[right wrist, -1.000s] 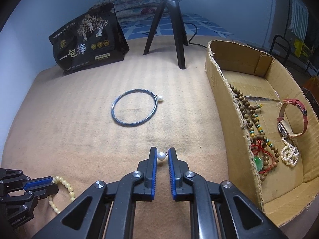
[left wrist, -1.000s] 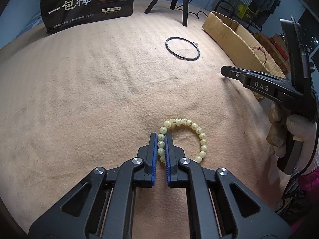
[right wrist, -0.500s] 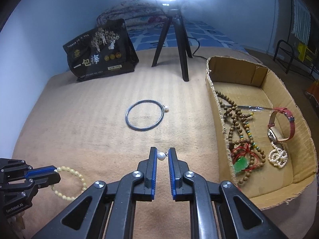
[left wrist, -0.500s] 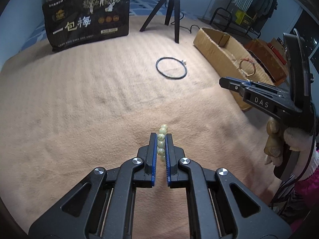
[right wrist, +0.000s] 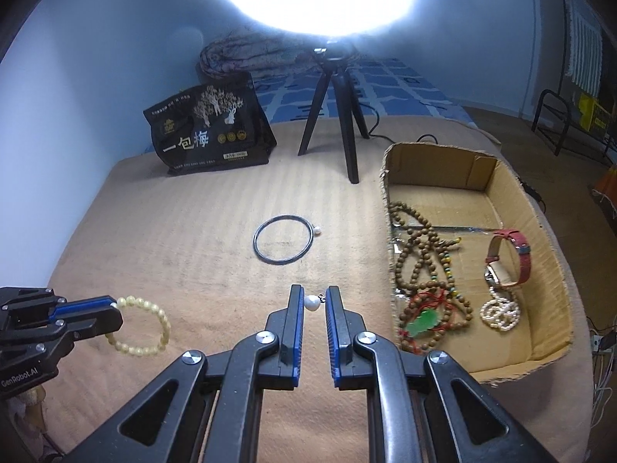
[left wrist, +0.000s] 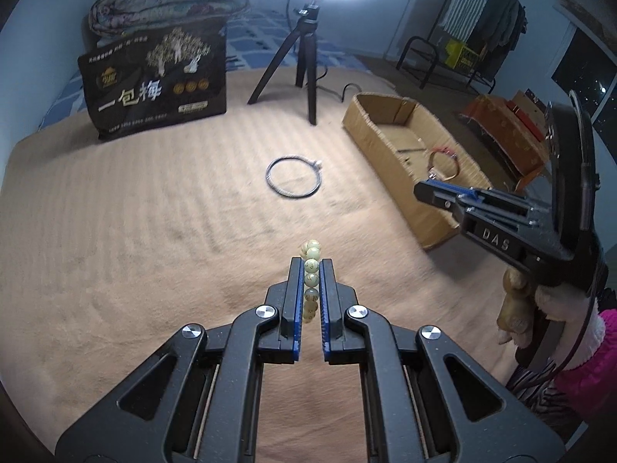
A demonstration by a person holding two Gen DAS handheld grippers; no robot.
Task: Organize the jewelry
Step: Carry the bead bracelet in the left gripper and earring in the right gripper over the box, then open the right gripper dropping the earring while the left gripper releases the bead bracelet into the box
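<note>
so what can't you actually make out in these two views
- Left wrist view: most of the yellow bead bracelet hangs edge-on, hidden by the left gripper.
- Left wrist view: the cardboard box near wall hides most of its contents.
- Right wrist view: whether the pearl earring is truly pinched by the right gripper; its small metal fitting is too small to identify.

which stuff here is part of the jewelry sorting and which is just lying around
Job: bead bracelet in left claw, pearl in right claw, black bangle, box with watch and necklaces.

Lying about: black bag, tripod, quilt.
</note>
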